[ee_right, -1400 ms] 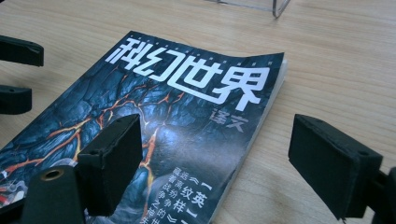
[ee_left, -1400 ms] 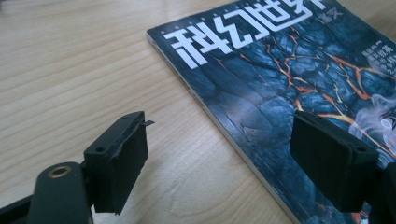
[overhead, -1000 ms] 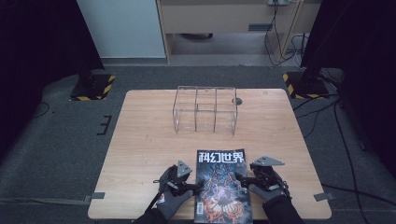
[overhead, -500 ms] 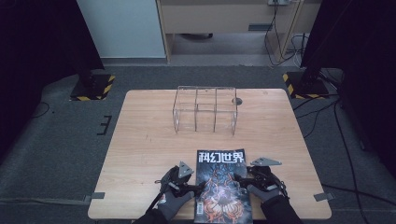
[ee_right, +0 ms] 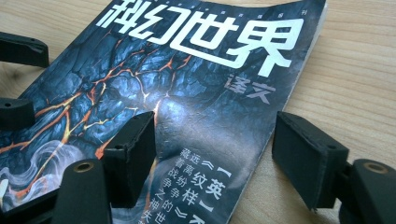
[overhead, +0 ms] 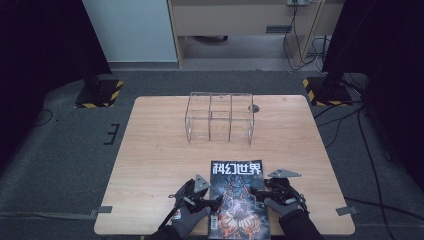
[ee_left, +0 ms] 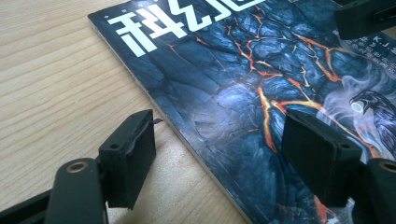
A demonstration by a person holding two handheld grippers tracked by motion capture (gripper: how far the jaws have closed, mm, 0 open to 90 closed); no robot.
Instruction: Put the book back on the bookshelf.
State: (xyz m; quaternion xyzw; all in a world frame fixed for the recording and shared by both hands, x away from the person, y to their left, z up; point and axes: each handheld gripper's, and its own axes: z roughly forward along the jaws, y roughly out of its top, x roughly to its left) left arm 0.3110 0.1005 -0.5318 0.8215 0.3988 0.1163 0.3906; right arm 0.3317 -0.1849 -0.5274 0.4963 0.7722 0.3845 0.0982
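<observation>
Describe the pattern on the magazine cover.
The magazine has a dark blue-black cracked-rock cover with glowing orange veins and white title characters; right gripper view shows it best.

Grey gloves (overhead: pixel 192 220), black claws (overhead: pixel 214 204)

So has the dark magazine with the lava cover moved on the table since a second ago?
No. The dark lava-cover magazine keeps its spot below the clear acrylic organizer.

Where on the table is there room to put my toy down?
Bare wood lies left of the clear box, right of it, and between it and the magazine. The near edge is crowded: both tongs flank the magazine.
</observation>
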